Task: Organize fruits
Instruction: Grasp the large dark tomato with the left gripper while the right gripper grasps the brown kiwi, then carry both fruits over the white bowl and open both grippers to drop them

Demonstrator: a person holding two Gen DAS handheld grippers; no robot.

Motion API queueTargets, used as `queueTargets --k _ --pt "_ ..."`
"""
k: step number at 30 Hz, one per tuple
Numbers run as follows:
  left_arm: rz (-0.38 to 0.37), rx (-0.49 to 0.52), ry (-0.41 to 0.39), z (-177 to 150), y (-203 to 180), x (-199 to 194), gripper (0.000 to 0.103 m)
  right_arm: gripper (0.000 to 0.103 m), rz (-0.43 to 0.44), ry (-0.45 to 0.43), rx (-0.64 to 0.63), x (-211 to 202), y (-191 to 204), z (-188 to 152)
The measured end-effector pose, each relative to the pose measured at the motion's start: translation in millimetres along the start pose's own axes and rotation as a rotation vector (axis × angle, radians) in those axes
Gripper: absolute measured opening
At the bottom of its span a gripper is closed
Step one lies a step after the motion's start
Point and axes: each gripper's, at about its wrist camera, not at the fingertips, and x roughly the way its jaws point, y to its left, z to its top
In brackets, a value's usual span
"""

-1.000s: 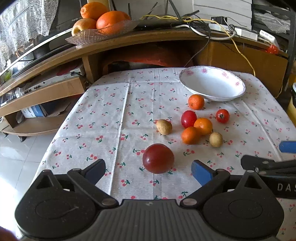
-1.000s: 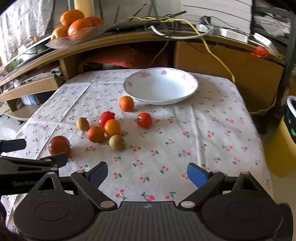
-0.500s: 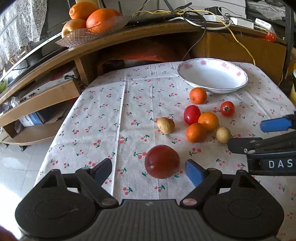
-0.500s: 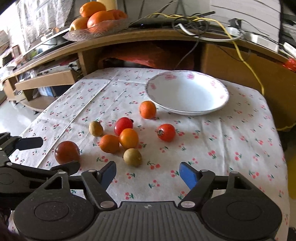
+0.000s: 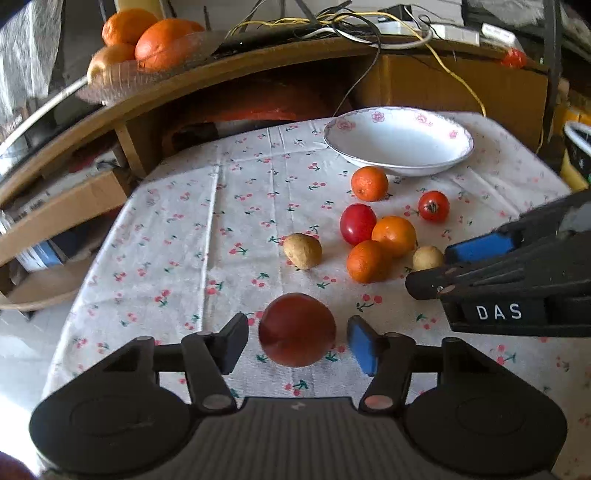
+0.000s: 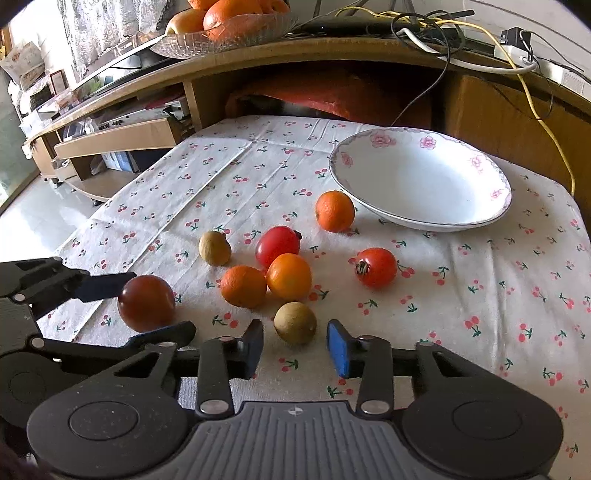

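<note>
A dark red round fruit [image 5: 297, 328] lies on the cherry-print tablecloth between the fingers of my left gripper [image 5: 297, 334], which is open with a small gap on each side. The right wrist view shows the same fruit [image 6: 146, 302] inside the left gripper [image 6: 136, 310]. My right gripper [image 6: 295, 336] is open, and a small brown fruit [image 6: 295, 322] sits at its fingertips. Beyond lie three oranges [image 6: 288, 276], a red tomato [image 6: 376, 266], a red plum-like fruit [image 6: 277, 245] and another brown fruit [image 6: 214, 247]. The white flowered bowl [image 6: 417, 177] stands empty at the back right.
A wooden shelf unit [image 5: 258, 62] runs behind the table and carries a glass dish of oranges [image 5: 159, 40] and tangled cables [image 5: 369, 29]. The table's left edge drops to a tiled floor [image 6: 33, 218]. Bare cloth spans the left half [image 5: 177, 229].
Both grippers moved forward and narrowed their jaws. The left one now straddles the dark red fruit, and the right one has come up to the small brown fruit.
</note>
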Motion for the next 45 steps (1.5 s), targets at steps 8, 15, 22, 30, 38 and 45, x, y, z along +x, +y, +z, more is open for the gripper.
queueTargets --k 8,15,22,30,38,45 --pt "-0.042 -0.033 0.003 1.8 3.8 2.3 0.053 0.02 0.009 0.002 0.006 0.6 -4.4 -0.3" --pt "-0.058 -0.06 0.015 4.0 10.1 2.8 0.049 0.019 0.002 0.002 0.019 -3.0 -7.3 -2.3" --pt "-0.047 -0.043 0.025 7.1 7.3 4.1 0.048 0.019 -0.004 -0.002 0.035 -8.8 -11.0 -2.7" --pt "-0.046 -0.019 0.021 7.9 0.5 5.8 0.048 0.019 -0.028 -0.011 0.041 -14.8 -16.0 -3.8" --pt "-0.027 -0.002 0.018 8.8 -4.1 6.4 0.049 0.019 -0.06 0.011 0.027 -10.8 -16.4 -6.3" --pt "-0.073 -0.017 0.017 17.1 -4.2 1.1 0.048 0.019 -0.06 -0.037 0.04 -24.6 -21.2 1.4"
